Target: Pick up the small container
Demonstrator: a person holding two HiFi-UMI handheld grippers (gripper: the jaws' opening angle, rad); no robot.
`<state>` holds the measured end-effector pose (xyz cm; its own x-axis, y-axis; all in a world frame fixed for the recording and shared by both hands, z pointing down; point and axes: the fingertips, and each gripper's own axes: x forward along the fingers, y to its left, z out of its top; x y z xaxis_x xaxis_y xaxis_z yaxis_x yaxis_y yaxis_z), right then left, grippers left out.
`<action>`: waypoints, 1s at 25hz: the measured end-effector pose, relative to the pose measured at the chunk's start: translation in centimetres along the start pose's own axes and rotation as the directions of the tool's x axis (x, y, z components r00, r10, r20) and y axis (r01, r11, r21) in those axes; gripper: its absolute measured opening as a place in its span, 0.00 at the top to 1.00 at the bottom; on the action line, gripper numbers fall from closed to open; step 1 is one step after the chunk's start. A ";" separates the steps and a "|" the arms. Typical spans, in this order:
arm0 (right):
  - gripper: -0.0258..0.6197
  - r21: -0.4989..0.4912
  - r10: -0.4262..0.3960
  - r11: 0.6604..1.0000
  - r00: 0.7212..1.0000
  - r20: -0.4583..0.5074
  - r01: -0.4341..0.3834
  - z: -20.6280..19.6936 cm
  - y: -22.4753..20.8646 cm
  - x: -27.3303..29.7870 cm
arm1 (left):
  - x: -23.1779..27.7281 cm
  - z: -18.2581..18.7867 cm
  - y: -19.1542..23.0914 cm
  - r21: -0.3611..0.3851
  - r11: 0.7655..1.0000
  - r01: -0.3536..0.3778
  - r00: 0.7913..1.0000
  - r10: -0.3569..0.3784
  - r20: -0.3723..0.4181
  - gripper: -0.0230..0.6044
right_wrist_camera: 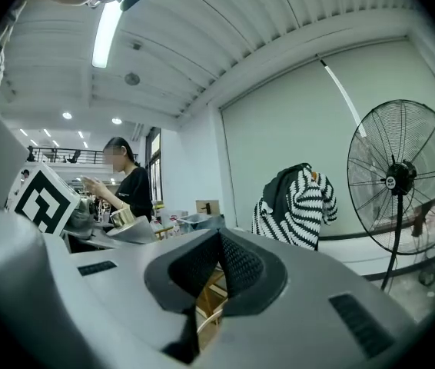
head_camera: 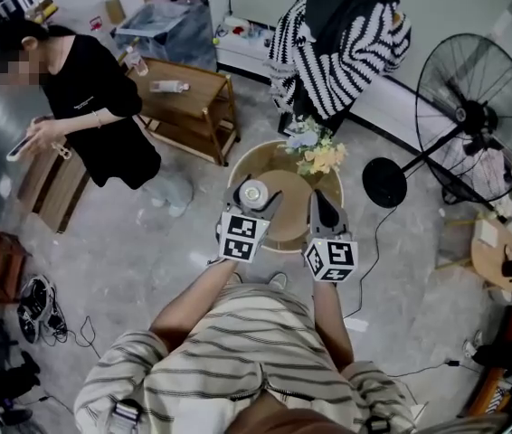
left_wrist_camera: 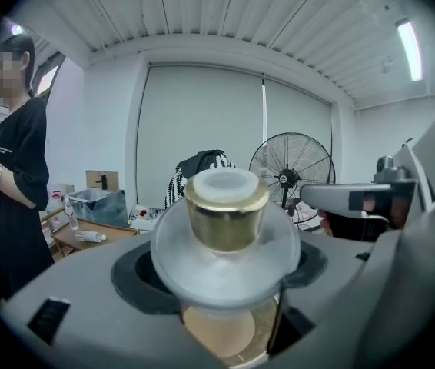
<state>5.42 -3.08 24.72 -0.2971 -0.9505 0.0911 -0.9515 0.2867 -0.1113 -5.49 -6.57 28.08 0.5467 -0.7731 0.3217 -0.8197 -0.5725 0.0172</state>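
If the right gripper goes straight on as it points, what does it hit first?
Nothing close: the right gripper, jaws together, points level across the room. First thing roughly in line looks like the striped jacket, slightly right. The flowers seem below its line, but depth is unclear.

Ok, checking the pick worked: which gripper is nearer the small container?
Left. The left gripper is closed on the small container, holding it between its jaws. The right gripper is shut and empty, beside the container on its right, not touching it.
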 end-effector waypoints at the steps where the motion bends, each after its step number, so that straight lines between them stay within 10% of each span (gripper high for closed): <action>1: 0.95 -0.001 0.001 1.000 1.000 0.002 -0.001 0.1 0.0 0.2 | 0.0 0.1 0.1 -0.002 1.000 0.000 1.000 0.000 0.004 0.43; 25: 0.95 -0.023 -0.022 0.999 1.000 0.016 0.022 0.3 -1.1 0.1 | 0.0 0.9 0.5 -0.029 1.000 -0.009 0.999 0.010 0.048 0.43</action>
<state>6.49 -3.51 24.59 -0.2749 -0.9584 0.0773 -0.9595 0.2683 -0.0862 -5.73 -7.11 27.21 0.5458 -0.7910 0.2763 -0.8291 -0.5575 0.0419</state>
